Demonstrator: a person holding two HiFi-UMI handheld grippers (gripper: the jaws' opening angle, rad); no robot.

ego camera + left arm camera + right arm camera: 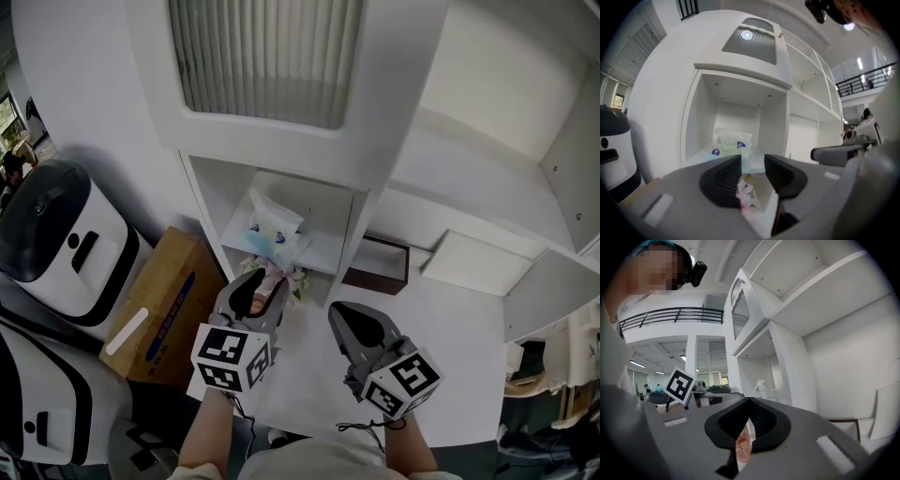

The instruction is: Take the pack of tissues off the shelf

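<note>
Left hand-held gripper (262, 286) is held just in front of the shelf (323, 255), jaws set wide, probably to admit the pack of tissues (274, 228). The pack is seen lying on the shelf, untouched. Right hand-held gripper (749, 403) is kept right of the shelf with jaws together, judged idle.

No words, numbers or brand names are showing clearly enough to read. The clear plastic pack of tissues (732, 143) on the white shelf (323, 251) is carrying small round blue labels (716, 152), their print too small to make out. The brown cardboard box (159, 281) is bearing a blue printed stripe (174, 309), likewise illegible.
</note>
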